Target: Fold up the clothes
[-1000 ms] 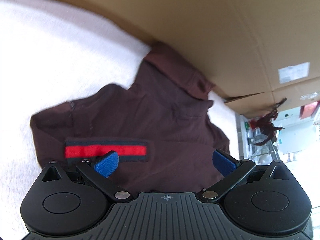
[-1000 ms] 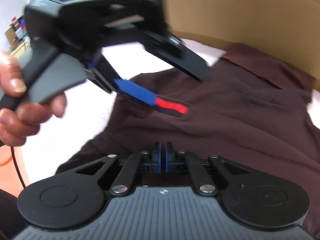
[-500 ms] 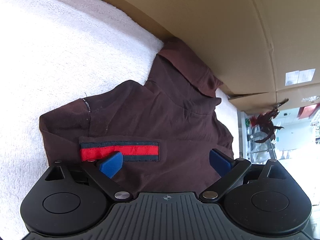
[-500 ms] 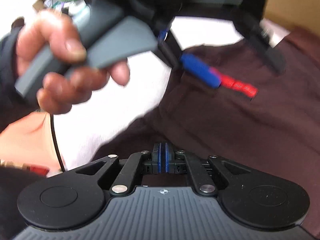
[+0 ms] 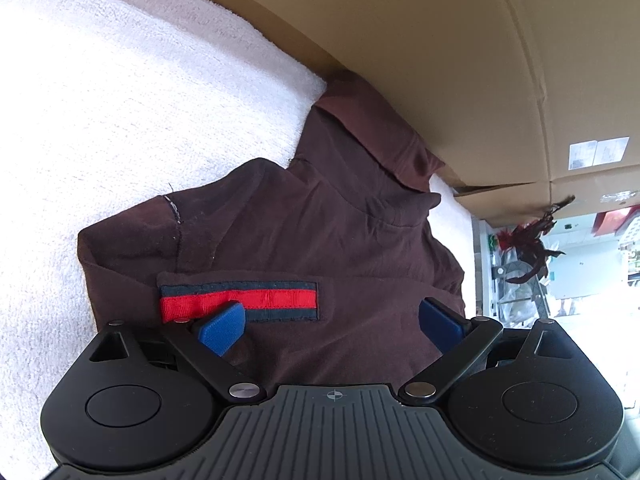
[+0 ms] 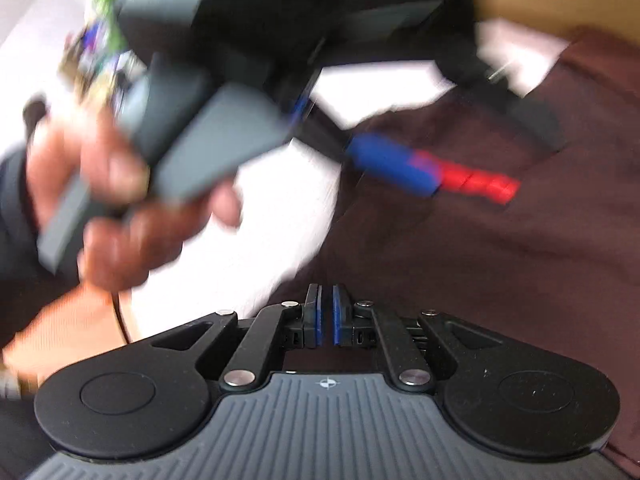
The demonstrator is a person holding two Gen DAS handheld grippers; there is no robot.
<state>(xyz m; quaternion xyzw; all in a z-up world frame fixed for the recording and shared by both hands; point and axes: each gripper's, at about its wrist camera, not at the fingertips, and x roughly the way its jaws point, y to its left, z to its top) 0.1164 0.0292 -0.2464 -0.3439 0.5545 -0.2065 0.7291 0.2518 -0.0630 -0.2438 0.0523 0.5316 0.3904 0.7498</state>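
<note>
A dark brown shirt (image 5: 320,232) lies partly folded on a white towel (image 5: 120,100), collar toward the cardboard. A sleeve cuff with a red and dark stripe (image 5: 240,300) lies on top. My left gripper (image 5: 332,326) is open just above the shirt, its left pad at the stripe. In the blurred right wrist view, my right gripper (image 6: 327,320) has its pads together over the shirt's (image 6: 500,260) near edge; whether cloth sits between them is unclear. The left gripper (image 6: 452,160) shows there, held by a hand (image 6: 132,216).
A cardboard wall (image 5: 460,48) stands right behind the shirt and towel. Past the towel's right end is a shelf area with a dark red plant (image 5: 532,240). The person's arm and a cable (image 6: 120,320) are at the left of the right wrist view.
The left gripper has barely shifted over the striped cuff and stays open. The right gripper has swung left and back, so the hand and left gripper loom larger and blurred.
</note>
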